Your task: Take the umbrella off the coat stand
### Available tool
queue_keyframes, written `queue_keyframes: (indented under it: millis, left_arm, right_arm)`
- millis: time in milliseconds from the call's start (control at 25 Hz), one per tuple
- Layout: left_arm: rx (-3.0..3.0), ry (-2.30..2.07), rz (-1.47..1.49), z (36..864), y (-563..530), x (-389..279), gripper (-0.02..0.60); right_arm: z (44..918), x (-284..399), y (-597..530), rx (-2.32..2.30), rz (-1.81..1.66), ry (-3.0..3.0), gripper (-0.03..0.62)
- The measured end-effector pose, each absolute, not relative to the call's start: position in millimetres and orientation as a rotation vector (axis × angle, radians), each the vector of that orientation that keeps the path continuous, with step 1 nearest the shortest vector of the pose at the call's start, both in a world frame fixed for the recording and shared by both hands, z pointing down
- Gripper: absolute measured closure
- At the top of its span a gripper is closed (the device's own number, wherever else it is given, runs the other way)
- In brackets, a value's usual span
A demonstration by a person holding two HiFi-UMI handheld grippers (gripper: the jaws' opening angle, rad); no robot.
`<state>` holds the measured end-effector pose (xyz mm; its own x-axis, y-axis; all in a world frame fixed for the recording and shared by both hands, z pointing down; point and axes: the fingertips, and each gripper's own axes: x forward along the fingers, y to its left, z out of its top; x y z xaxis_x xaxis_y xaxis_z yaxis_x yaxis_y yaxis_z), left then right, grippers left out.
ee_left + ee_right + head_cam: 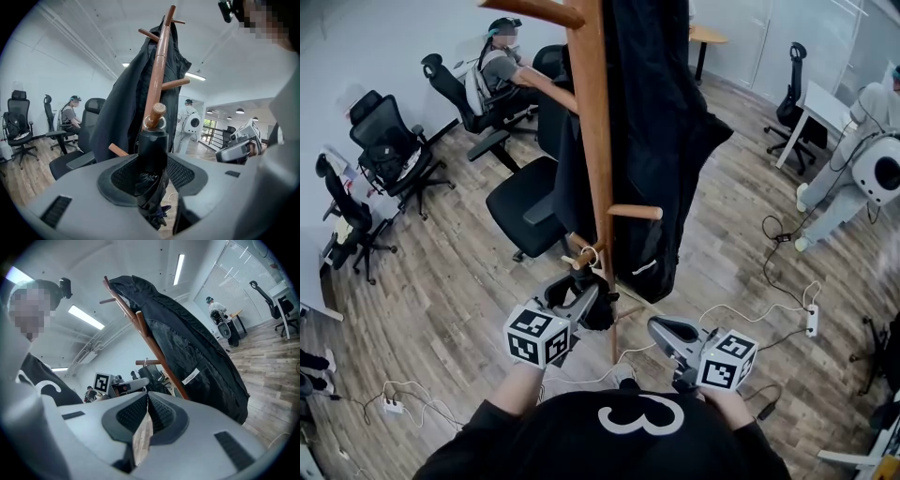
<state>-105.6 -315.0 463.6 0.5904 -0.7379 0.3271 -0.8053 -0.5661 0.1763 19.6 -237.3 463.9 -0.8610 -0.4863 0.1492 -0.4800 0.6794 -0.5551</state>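
Nearest in the head view is the person's black top [628,431], with both grippers held out just beyond it. The left gripper [592,302] is at the stand [591,122], its jaws round the umbrella [600,314], which hangs low on the pole from a short peg [581,258] by a pale loop [591,255]. The right gripper [661,330] hovers just beside it, apart from the stand. A dark coat [656,141] hangs above.

In the left gripper view, the left gripper [150,171] has its jaws pinching the umbrella [151,154] across the folded black cloth just under the stiff collar. The loop [161,123] appears to ring the peg [154,115].

In the right gripper view, the right gripper [146,404] has its jaws pressed together on nothing. The stand [154,350] and coat [197,352] lie ahead.

The umbrella looks light and compact. Its cloth is soft and likely slippery, so it may bunch or slide under the pads, while the hard collar would give a firmer hold. The loop probably has to slide off the peg's end before the umbrella comes free.
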Motion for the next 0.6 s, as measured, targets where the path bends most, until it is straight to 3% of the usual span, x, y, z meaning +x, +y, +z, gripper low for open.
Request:
queue_keyframes:
  millis: [600]
  left_arm:
    - [2.519, -1.289, 0.309, 455, -300, -120, 0.387]
  right_arm:
    - [459, 6, -225, -0.796, -0.921, 2.879, 0.568]
